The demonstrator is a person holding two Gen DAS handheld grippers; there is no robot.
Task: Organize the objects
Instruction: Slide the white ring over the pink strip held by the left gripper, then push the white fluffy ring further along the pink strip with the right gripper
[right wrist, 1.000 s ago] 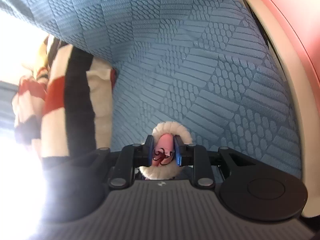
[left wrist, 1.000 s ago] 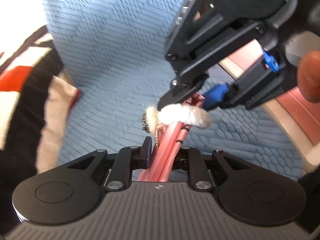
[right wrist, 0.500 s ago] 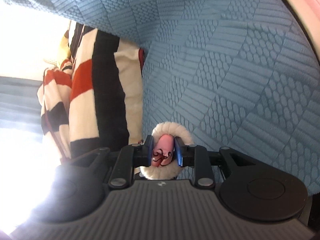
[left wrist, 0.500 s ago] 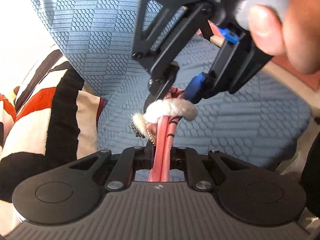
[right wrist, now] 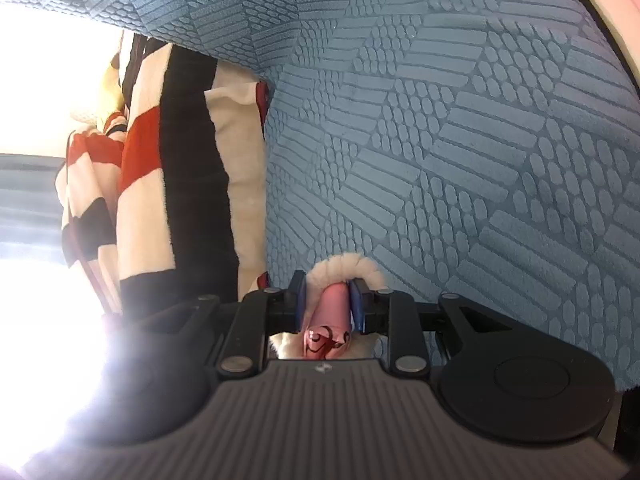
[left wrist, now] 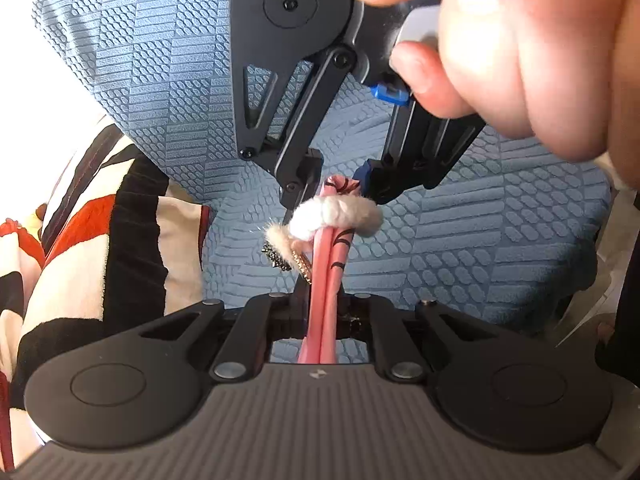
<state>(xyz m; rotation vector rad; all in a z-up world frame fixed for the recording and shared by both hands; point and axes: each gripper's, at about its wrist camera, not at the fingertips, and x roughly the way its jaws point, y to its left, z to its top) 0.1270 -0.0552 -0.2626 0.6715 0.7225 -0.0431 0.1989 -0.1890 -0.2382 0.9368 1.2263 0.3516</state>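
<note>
A pink strap with black markings [left wrist: 326, 280] runs up between both grippers, taut above the blue cover. A white fluffy ring [left wrist: 340, 214] circles it near the top, with a small beaded charm [left wrist: 294, 260] hanging at its left. My left gripper [left wrist: 322, 304] is shut on the strap's lower part. My right gripper [left wrist: 340, 184], held by a hand [left wrist: 520, 40], comes down from above and pinches the strap's top end just over the ring. In the right wrist view the right gripper [right wrist: 328, 300] has its blue pads pressed on the pink strap [right wrist: 334, 308], with the fluffy ring [right wrist: 348, 266] around it.
A blue textured cover [left wrist: 480, 240] fills the background in both views. A red, black and cream striped blanket [left wrist: 100, 240] lies bunched at the left, also seen as the blanket [right wrist: 180, 160]. A pink padded edge [right wrist: 600, 0] borders the cover at the upper right.
The left view has rolled, so the right gripper now stands more upright above the ring. My left jaws have narrowed on the strap. The right grip is unchanged.
</note>
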